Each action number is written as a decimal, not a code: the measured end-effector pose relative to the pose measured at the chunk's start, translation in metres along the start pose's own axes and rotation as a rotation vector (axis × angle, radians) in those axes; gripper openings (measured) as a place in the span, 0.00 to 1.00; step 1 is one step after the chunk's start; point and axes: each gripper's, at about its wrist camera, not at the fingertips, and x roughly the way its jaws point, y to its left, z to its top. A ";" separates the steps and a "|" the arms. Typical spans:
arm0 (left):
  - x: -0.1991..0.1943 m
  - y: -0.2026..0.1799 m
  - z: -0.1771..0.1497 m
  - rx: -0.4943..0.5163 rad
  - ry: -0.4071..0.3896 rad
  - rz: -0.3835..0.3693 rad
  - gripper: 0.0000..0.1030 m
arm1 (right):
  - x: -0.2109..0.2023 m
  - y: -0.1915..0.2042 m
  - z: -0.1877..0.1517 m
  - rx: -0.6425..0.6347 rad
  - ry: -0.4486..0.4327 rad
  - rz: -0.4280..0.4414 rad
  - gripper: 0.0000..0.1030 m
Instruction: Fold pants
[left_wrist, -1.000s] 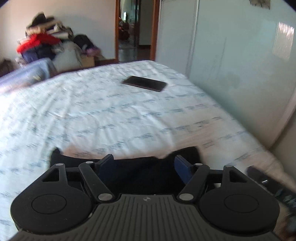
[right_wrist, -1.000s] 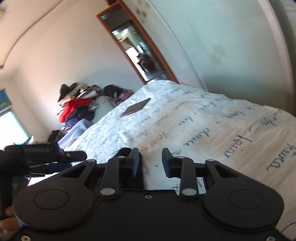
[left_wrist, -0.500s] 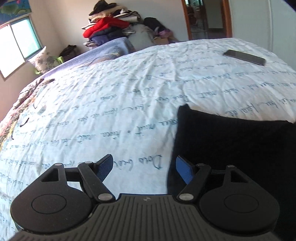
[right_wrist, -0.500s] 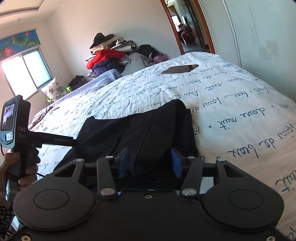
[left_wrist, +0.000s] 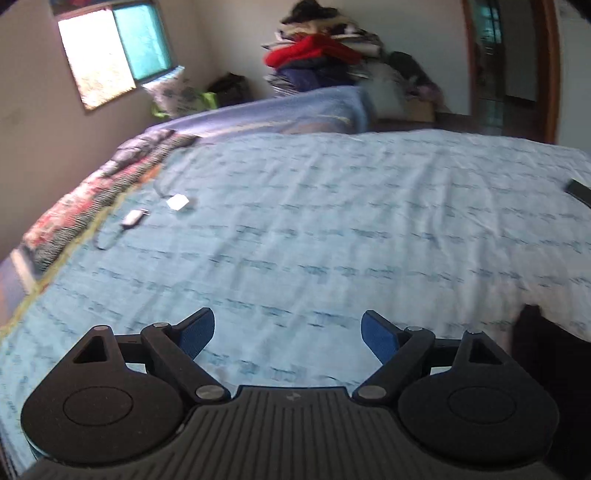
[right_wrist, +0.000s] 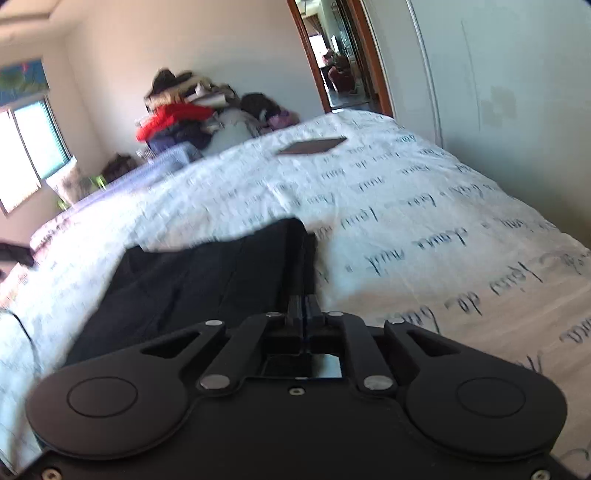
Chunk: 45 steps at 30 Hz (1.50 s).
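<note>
**Right claw pinched at pants edge, left claw spread over bare sheet**

Bed (right_wrist: 424, 229), white sheet with script print, is carrying everything in view. Black pants (right_wrist: 207, 273) are lying folded flat on it, long side running away from the right camera. Clothes heap (right_wrist: 184, 118) is sitting beyond the bed's far edge; nothing resembling a container is showing.

Right gripper (right_wrist: 306, 301) is hanging low over the near end of the pants, its 2 fingers pressed together; fabric is directly at the tips, but whether any is caught between them is not clear.

Left gripper (left_wrist: 288, 330) is hovering over bare sheet, blue pads (left_wrist: 376, 338) spread wide, gripping nothing. Pants (left_wrist: 546, 354) are showing only as a dark corner to its right, apart from the fingers.

Dark flat phone (right_wrist: 312, 146) is lying farther up the bed.
</note>
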 end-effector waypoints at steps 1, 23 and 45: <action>0.001 -0.017 -0.003 0.032 0.022 -0.075 0.86 | 0.005 0.003 0.010 -0.016 -0.010 0.022 0.12; 0.043 -0.158 -0.013 0.327 -0.079 -0.123 0.86 | 0.103 0.007 0.048 -0.182 0.107 -0.034 0.08; -0.017 -0.149 -0.069 0.260 -0.009 -0.295 0.90 | 0.024 0.027 -0.008 -0.254 0.145 -0.028 0.22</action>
